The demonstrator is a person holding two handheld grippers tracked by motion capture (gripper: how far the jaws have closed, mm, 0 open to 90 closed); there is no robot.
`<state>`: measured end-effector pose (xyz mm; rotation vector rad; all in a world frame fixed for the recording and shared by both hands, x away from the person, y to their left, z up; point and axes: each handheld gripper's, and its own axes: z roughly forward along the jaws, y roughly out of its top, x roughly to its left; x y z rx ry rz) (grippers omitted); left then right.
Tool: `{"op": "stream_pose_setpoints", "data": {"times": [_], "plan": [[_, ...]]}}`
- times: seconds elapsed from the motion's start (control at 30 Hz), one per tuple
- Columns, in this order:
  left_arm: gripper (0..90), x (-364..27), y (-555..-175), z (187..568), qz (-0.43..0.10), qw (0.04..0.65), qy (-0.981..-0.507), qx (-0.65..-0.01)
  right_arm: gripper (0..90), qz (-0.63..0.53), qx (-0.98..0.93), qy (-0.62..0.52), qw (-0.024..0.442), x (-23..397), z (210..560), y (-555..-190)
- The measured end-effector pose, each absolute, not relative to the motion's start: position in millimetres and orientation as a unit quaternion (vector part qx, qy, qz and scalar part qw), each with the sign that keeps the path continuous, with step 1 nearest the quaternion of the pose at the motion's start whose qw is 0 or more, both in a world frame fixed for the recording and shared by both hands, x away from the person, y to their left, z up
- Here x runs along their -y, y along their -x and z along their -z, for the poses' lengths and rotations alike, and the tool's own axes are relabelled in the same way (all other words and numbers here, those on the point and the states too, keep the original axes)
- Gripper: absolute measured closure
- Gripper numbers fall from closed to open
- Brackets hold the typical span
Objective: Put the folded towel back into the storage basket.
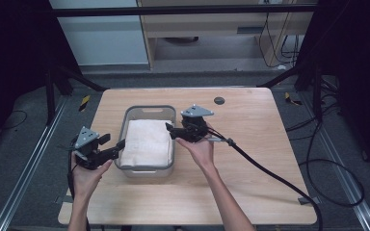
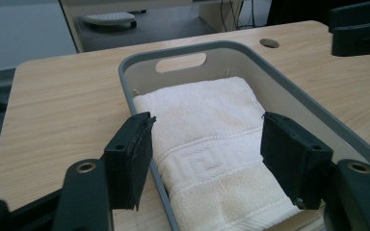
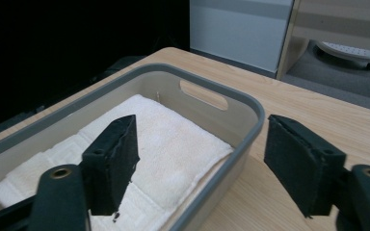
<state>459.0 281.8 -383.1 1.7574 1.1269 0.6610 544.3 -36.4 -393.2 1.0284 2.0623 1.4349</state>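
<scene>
A folded white towel lies flat inside a grey plastic bin on the wooden table. My left gripper hovers at the bin's near left corner, open. In the left gripper view its jaws stand wide apart above the towel and the bin's left rim, touching neither. My right gripper is over the bin's right rim, also open. In the right gripper view its jaws straddle the rim, one above the towel, one above the table.
A round cable hole sits near the table's far edge. A thick black cable trails from the right gripper across the table's right side. The bin has a handle slot at its far end. Dark frames and floor surround the table.
</scene>
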Motion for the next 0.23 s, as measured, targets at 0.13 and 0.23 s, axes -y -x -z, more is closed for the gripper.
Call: {"op": "stream_pose_setpoints", "data": {"times": [0.13, 0.23], "plan": [[30.0, -286, -458, 385, -0.272, 0.46, -0.713, -0.453, 19.7, -0.523, -0.74, -0.365, 0.213, 58, 391, -532], [27.5, -287, -457, 386, -0.27, 0.465, -0.714, -0.448, 17.0, -0.519, -0.742, -0.362, 0.222, 79, 392, -522]]}}
